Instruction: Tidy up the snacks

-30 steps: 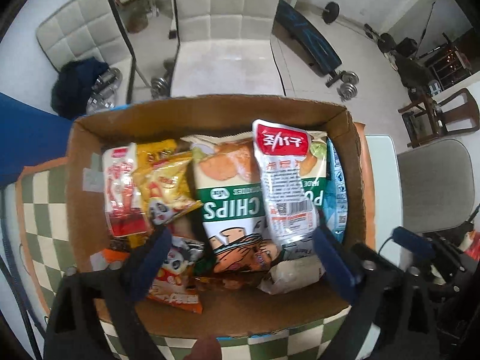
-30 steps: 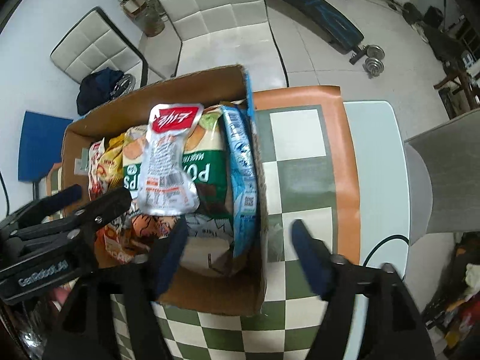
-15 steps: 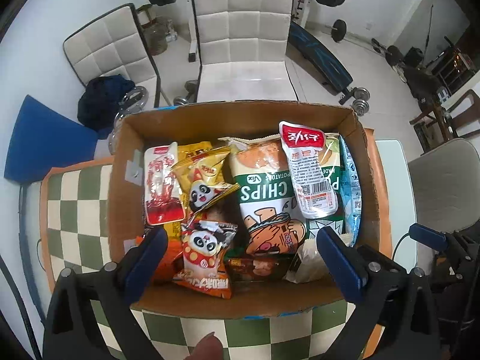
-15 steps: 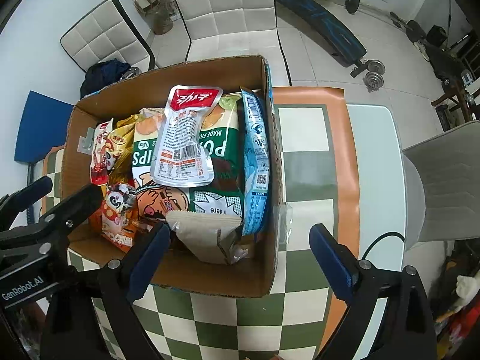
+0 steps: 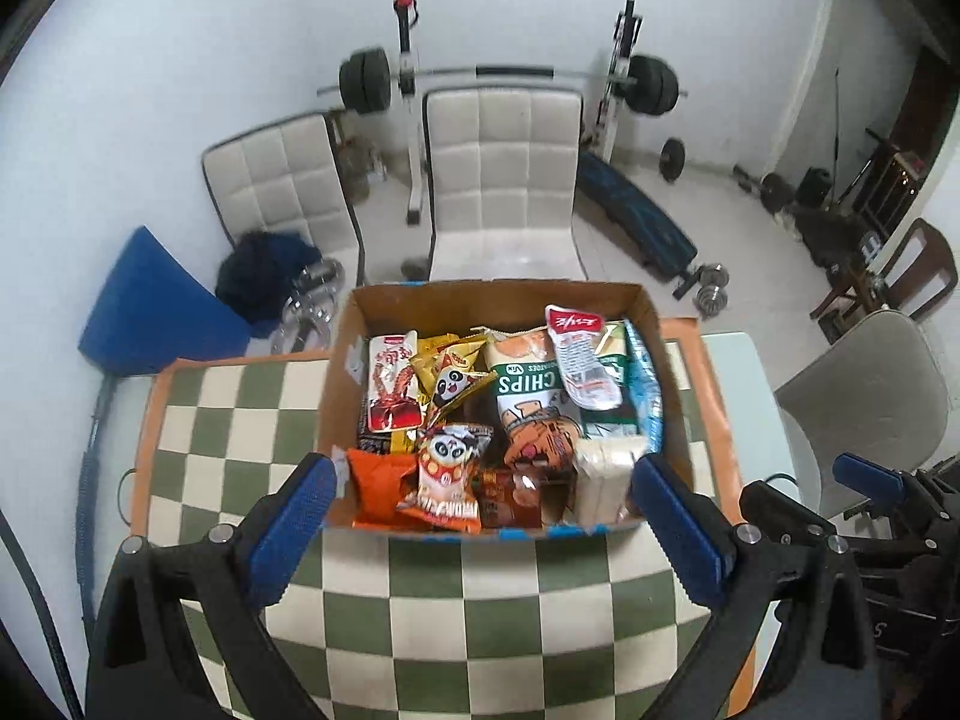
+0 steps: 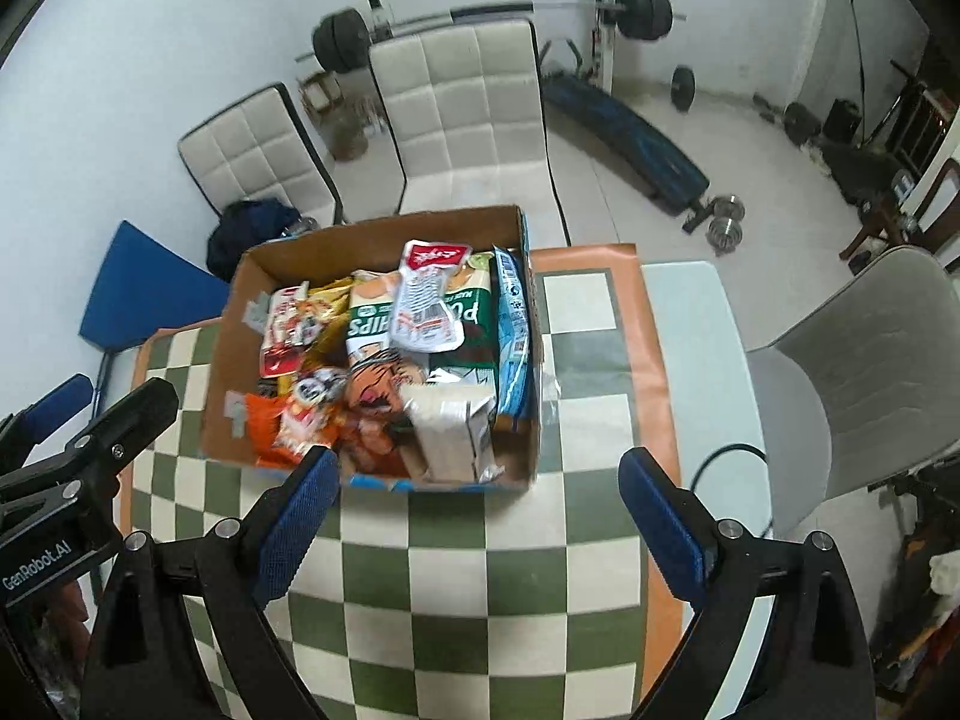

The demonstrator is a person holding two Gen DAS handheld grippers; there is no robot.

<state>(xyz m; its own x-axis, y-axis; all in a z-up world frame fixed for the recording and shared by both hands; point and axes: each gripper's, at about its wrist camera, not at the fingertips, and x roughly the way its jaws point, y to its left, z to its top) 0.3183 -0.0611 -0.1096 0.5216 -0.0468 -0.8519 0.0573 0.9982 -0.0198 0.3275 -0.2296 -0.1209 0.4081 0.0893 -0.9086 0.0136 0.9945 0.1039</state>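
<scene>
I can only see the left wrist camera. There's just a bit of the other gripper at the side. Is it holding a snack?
Observer: No. The right gripper has just been opening its jaws. They stand wide, with nothing between them.
Operator: Is anything lying outside?
Observer: Yes. A clear crinkly scrap lies on the checked cloth, against the cardboard box's right wall.
Operator: Any writing on my one?
Observer: Yes. The left gripper has white "GenRobot.AI" lettering on its side.
</scene>
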